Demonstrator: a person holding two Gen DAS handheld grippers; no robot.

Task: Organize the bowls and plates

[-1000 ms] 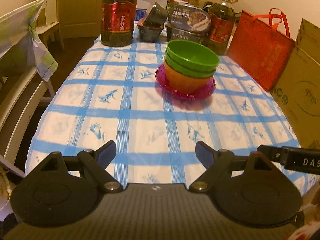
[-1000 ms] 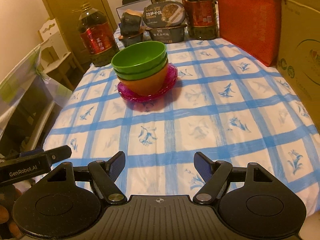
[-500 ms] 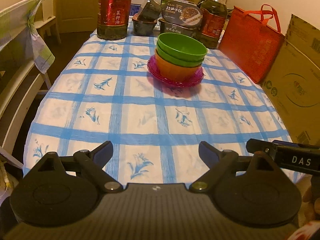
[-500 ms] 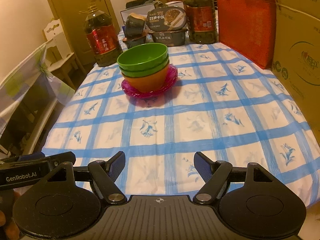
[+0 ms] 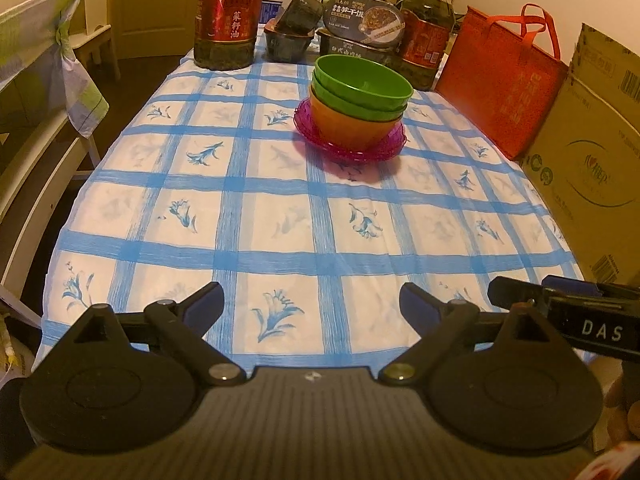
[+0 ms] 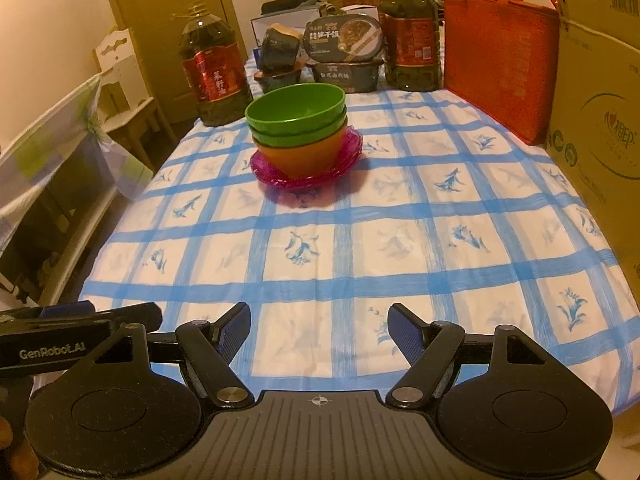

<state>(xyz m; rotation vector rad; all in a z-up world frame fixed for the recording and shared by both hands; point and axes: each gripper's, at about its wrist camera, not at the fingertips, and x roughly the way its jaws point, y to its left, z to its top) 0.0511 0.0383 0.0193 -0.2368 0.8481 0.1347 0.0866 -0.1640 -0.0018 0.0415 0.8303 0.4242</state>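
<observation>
Two green bowls (image 5: pixel 362 82) (image 6: pixel 296 114) sit nested in an orange bowl (image 5: pixel 348 128) (image 6: pixel 300 156), which stands on stacked magenta plates (image 5: pixel 384 148) (image 6: pixel 348 160) in the far middle of the checked tablecloth. My left gripper (image 5: pixel 312 304) is open and empty over the table's near edge. My right gripper (image 6: pixel 319 324) is open and empty, also over the near edge. Each gripper shows at the side of the other's view.
Two large oil bottles (image 5: pixel 228 16) (image 5: pixel 426 40), food tubs (image 5: pixel 366 20) and boxes stand along the far edge. A red bag (image 5: pixel 500 84) and a cardboard box (image 5: pixel 592 152) line the right side. A chair (image 5: pixel 44 92) stands at the left.
Both grippers have drawn back toward the near edge of the table, so the bowl stack looks farther off. The stack has not moved. Both stay open.
</observation>
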